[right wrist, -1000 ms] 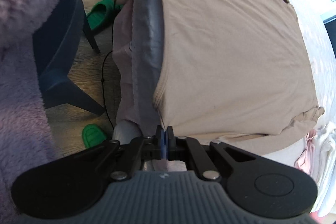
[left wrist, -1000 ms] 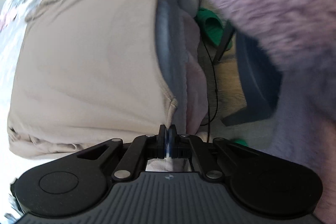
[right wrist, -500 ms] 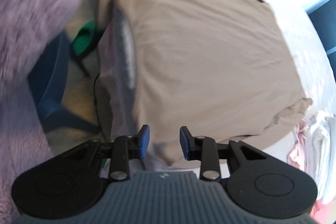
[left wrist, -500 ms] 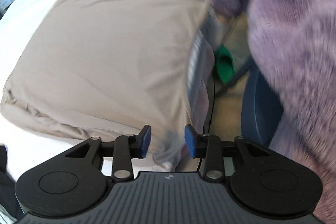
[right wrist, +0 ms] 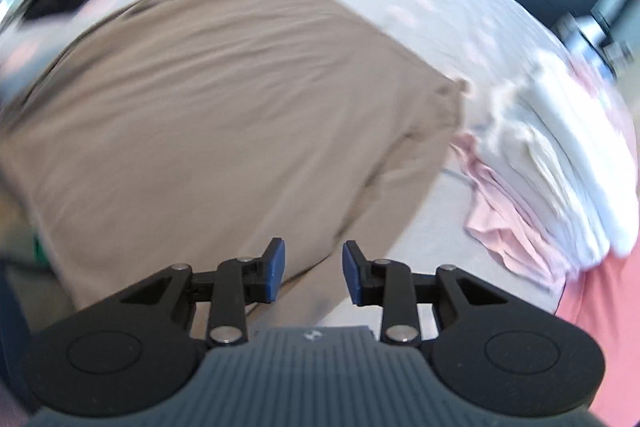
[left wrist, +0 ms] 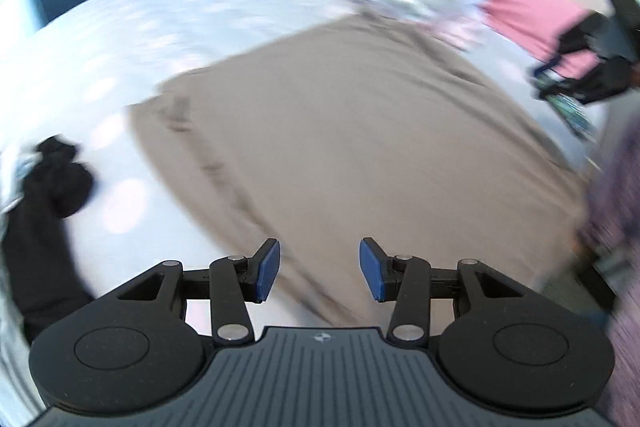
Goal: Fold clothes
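Lying flat on the pale bed (left wrist: 168, 27), one tan shirt (left wrist: 360, 131) spreads wide, softly creased. Two grippers hover above it: left gripper (left wrist: 319, 269) has just been opening, nothing between its pads; right gripper (right wrist: 313, 271) parted, empty. One folded stack (right wrist: 560, 163) sits right.

Tan shirt (left wrist: 360, 131): soft matt knit cloth. Bed sheet (left wrist: 152, 27): pale matt cloth. Left gripper (left wrist: 319, 275): matt black plastic, blue pads

The shirt (left wrist: 360, 131) lies flat on the bed (left wrist: 160, 27) ahead of me. Dark clothes (left wrist: 44, 195) sit at nine o'clock; a folded stack (right wrist: 560, 155) lies at two o'clock beside the shirt.
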Available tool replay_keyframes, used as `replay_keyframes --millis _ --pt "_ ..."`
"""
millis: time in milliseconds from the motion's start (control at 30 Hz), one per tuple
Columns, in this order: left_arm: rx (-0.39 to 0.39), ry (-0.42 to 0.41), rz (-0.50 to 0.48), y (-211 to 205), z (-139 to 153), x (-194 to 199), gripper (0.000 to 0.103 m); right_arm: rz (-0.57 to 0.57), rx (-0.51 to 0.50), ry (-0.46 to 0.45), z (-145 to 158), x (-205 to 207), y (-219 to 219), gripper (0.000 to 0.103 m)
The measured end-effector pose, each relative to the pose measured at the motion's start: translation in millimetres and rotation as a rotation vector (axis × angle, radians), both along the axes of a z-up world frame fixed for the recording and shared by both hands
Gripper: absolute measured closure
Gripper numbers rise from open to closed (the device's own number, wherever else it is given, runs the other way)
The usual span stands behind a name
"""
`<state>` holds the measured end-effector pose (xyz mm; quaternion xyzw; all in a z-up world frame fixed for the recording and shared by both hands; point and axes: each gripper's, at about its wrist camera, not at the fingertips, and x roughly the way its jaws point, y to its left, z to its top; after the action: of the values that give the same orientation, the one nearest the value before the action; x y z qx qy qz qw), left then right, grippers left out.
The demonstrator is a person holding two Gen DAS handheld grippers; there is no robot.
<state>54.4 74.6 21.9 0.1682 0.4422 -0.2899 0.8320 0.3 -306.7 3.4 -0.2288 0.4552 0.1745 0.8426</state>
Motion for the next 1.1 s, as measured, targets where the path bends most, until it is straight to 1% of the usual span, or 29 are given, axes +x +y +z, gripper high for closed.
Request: replay_keyframes --millis 100,133,200,367,433,533,667,700,733,767,800,833,867,933,1000,1100 --pt "-0.013 -0.007 0.117 9 -6 37 0.06 -0.09 0.023 0.002 1 34 -8 0.066" --pt "-0.026 -0.003 0.154 13 -9 49 0.056 -0.114 0.037 0.004 0 45 -11 0.065" --pt "-0.055 0.004 0.226 21 -14 72 0.054 -0.175 0.072 0.008 -4 70 -15 0.058" --pt "-0.083 0.049 0.357 34 -38 131 0.054 -0.29 0.133 -0.011 -16 133 -29 0.058" --pt "-0.102 0.073 0.385 39 -46 149 0.054 -0.316 0.145 -0.017 -19 153 -33 0.058" --pt "-0.119 0.091 0.4 39 -57 168 0.054 -0.355 0.18 -0.01 -28 181 -40 0.058" --pt "-0.119 0.108 0.423 37 -74 184 0.054 -0.382 0.187 0.029 -47 208 -46 0.059" --pt "-0.112 0.114 0.424 36 -77 186 0.057 -0.385 0.187 0.04 -52 213 -47 0.062" --pt "-0.109 0.12 0.42 35 -80 188 0.061 -0.383 0.193 0.057 -57 217 -47 0.064" --pt "-0.108 0.126 0.413 34 -82 189 0.063 -0.38 0.198 0.074 -61 221 -47 0.078" --pt "-0.111 0.121 0.405 34 -84 189 0.067 -0.371 0.193 0.082 -62 222 -46 0.095" --pt "-0.115 0.112 0.396 33 -84 188 0.074 -0.362 0.188 0.091 -64 223 -45 0.098" --pt "-0.117 0.107 0.389 33 -84 187 0.078 -0.352 0.181 0.091 -62 221 -44 0.098" --pt "-0.112 0.1 0.386 34 -84 186 0.094 -0.332 0.166 0.091 -57 216 -43 0.098" --pt "-0.109 0.093 0.384 34 -82 184 0.099 -0.327 0.165 0.083 -49 209 -48 0.099" --pt "-0.101 0.07 0.386 34 -74 181 0.101 -0.344 0.166 0.054 -35 193 -62 0.099"
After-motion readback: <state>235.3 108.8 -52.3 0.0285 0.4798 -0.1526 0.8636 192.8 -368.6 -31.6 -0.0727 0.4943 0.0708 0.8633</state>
